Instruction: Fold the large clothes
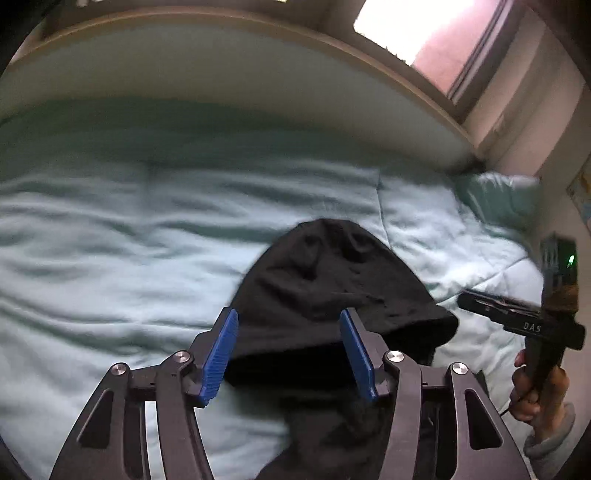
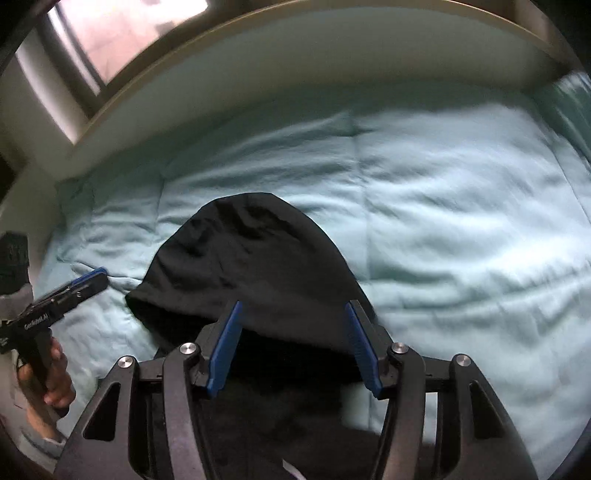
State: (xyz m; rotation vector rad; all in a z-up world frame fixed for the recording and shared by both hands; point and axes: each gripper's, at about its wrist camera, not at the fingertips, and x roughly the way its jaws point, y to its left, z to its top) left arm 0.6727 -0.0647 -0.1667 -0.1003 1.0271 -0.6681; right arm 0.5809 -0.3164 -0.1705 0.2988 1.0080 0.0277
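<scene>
A black garment (image 1: 325, 288) lies on the pale teal bedspread (image 1: 110, 240), its rounded hood end pointing away from me. It also shows in the right wrist view (image 2: 251, 266). My left gripper (image 1: 290, 321) is open and empty, its blue pads (image 1: 221, 354) just above the near part of the garment. My right gripper (image 2: 291, 314) is open and empty too, over the same garment. Each gripper shows in the other's view, hand-held: the right one (image 1: 517, 314) at the far right, the left one (image 2: 70, 291) at the far left.
The bed (image 2: 461, 221) fills both views. A pale headboard or wall panel (image 1: 221, 66) runs along its far side. A window (image 1: 424, 29) is at the top right. A teal pillow (image 1: 498, 199) lies at the bed's right corner.
</scene>
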